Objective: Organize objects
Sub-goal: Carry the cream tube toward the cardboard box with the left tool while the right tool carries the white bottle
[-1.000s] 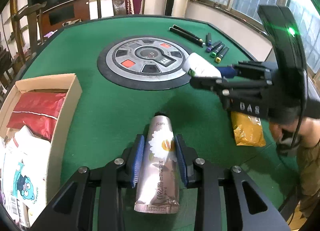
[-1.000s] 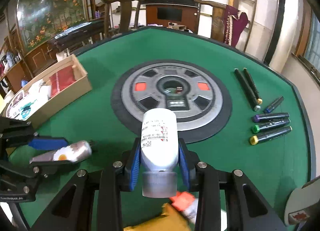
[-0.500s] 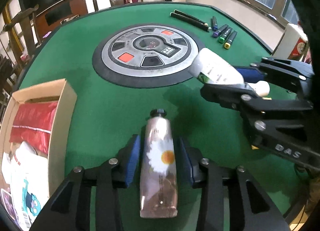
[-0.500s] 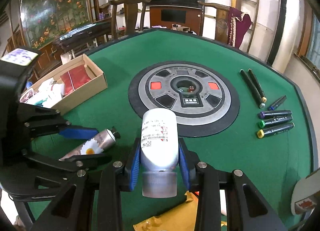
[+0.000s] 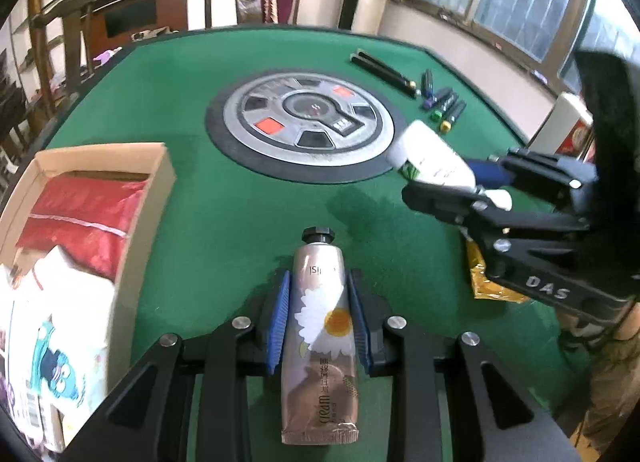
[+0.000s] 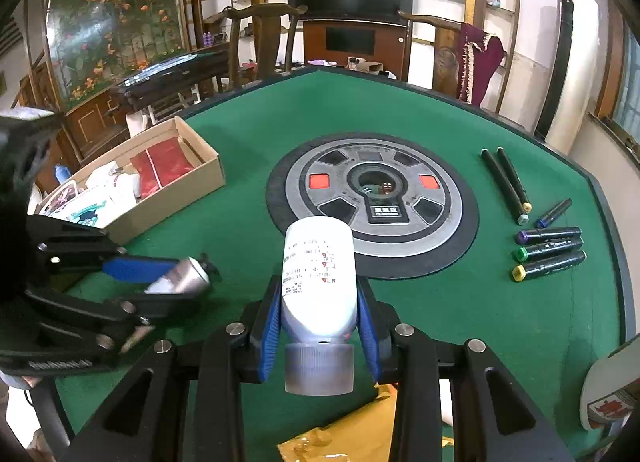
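Two tubes: silver daisy-print cream tube (image 5: 320,326), white bottle (image 6: 319,282).

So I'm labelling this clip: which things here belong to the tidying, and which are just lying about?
In use: hand cream tube in left tool; white bottle in right tool; cardboard box.
Lying about: marker pens, yellow packet.

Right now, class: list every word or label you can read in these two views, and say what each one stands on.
"cream": on the silver daisy tube.
"DAS": on the right gripper, along its black body.
White bottle: small print, unreadable.
Grey disc: label plate blurred.
Markers: print too small.
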`<state>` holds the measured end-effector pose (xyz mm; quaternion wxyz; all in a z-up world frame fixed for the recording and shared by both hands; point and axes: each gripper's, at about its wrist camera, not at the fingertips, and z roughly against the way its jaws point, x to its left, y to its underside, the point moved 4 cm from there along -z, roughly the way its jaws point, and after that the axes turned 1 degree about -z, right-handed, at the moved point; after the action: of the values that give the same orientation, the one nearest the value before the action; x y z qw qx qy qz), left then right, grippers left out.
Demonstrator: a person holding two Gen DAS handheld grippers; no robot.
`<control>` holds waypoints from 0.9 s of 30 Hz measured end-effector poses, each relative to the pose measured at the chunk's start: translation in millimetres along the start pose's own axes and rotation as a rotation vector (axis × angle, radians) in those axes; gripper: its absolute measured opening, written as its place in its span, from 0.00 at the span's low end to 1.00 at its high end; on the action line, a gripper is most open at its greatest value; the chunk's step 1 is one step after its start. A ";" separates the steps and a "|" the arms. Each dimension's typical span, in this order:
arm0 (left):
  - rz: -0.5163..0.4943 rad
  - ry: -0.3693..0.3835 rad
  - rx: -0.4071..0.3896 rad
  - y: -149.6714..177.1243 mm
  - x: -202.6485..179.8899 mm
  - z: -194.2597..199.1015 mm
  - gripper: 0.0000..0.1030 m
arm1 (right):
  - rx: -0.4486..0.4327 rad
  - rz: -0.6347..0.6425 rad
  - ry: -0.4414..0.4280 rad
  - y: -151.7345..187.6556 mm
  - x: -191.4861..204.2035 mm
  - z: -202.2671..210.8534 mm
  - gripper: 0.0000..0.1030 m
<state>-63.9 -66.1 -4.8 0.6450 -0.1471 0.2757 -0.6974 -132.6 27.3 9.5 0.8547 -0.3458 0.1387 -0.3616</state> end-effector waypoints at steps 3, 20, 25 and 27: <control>0.016 -0.006 -0.025 5.3 4.7 14.2 0.27 | -0.002 0.007 -0.007 1.2 7.2 0.9 0.35; 0.182 -0.082 -0.153 67.4 64.3 117.0 0.28 | -0.014 -0.005 -0.190 15.1 65.9 21.7 0.36; 0.221 -0.125 -0.182 70.7 81.7 137.3 0.28 | -0.017 -0.009 -0.216 18.2 78.4 25.2 0.36; 0.225 -0.142 -0.197 67.7 84.8 143.4 0.28 | -0.019 -0.014 -0.224 18.6 80.6 25.8 0.36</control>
<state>61.4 -178.3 58.9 0.7194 -0.2266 0.3111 -0.5782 -53.9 -8.3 16.4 0.8590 -0.3930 0.0430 -0.3254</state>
